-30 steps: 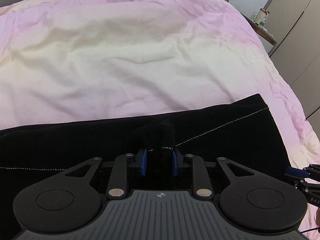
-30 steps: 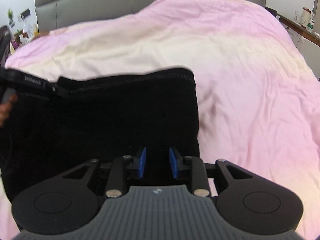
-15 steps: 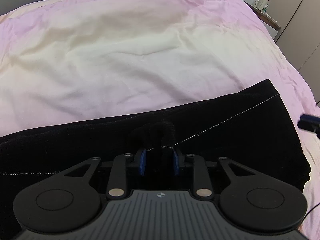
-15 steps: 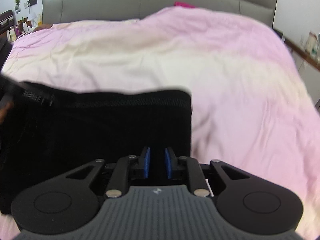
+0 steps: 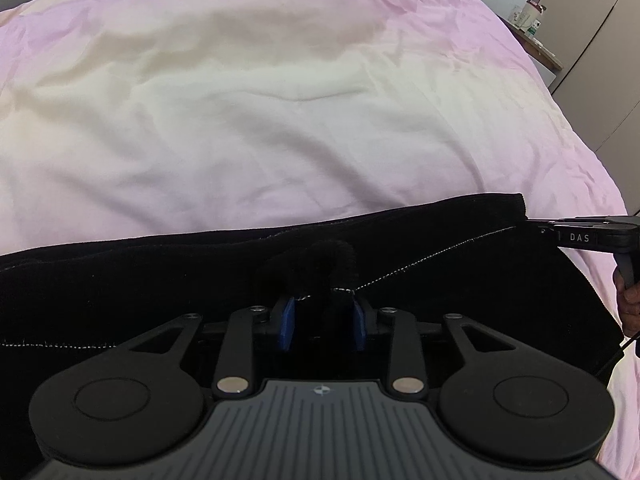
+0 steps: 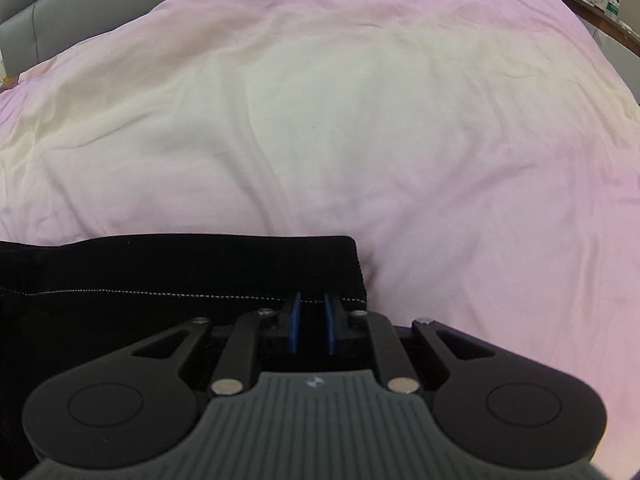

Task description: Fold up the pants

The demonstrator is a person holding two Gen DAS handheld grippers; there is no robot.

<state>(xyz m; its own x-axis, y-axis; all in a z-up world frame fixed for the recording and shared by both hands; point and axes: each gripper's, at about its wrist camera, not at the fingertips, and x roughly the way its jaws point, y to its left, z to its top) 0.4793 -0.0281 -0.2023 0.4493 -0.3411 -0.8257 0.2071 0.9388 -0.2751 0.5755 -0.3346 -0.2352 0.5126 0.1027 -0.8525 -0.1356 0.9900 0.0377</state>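
Black pants with a white stitch line lie across the near part of the pink and cream duvet. My left gripper points down at them and its jaws are opening. A raised bunch of the fabric still stands between the blue pads, which no longer squeeze it. My right gripper is shut on the stitched hem at the right corner of the pants. The left wrist view shows the right gripper at that corner, with a hand behind it.
The duvet spreads far beyond the pants. A grey headboard is at the upper left. A side shelf with bottles and cupboard doors stand off the bed's right side.
My right gripper moved to the pants' right corner and its jaws closed there. My left gripper's jaws widened a little around the bunched fabric; that hand stayed put.
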